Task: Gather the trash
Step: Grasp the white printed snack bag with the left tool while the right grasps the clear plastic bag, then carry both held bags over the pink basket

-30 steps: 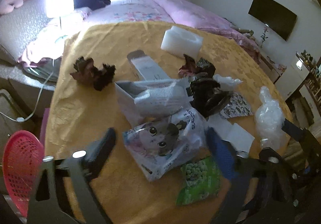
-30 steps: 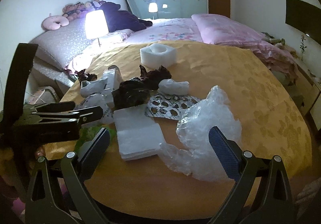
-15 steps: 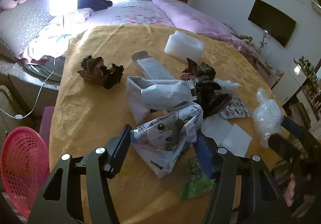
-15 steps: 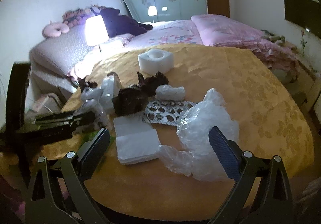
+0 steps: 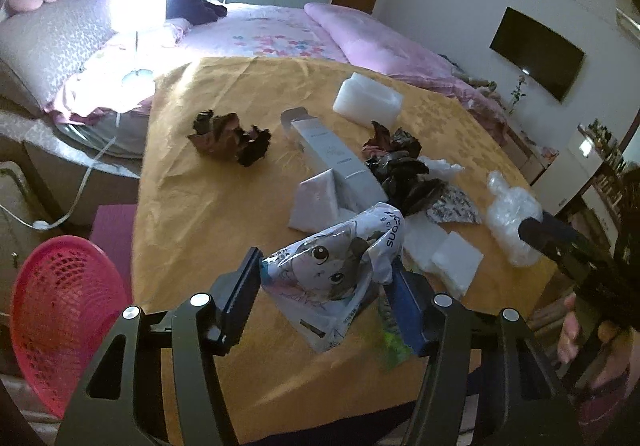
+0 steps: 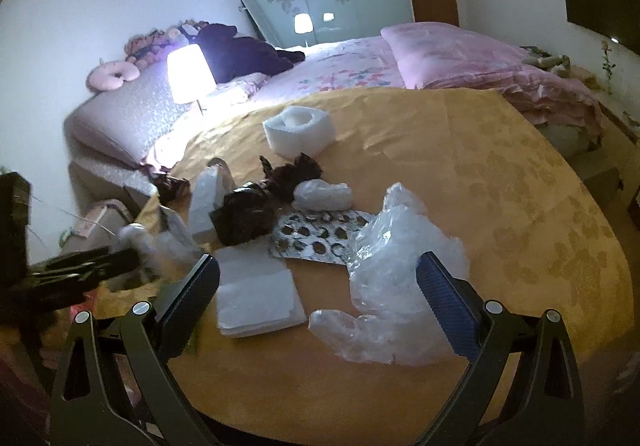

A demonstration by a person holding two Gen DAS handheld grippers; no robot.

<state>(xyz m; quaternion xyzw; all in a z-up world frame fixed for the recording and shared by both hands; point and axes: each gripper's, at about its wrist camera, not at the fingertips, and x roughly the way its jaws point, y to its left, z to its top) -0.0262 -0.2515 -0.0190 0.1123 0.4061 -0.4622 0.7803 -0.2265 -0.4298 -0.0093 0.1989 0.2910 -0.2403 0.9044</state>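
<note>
The left gripper pinches the cartoon-printed snack bag, pads pressed to both sides, bag lifted just above the yellow tablecloth. The right gripper stands spread, empty, its fingers straddling the clear plastic wrap. The red mesh basket sits off the cloth's left edge. Judgement: keep the pinch firm, carry the bag clear of the neighbouring green packet, and release only over the basket.
</note>
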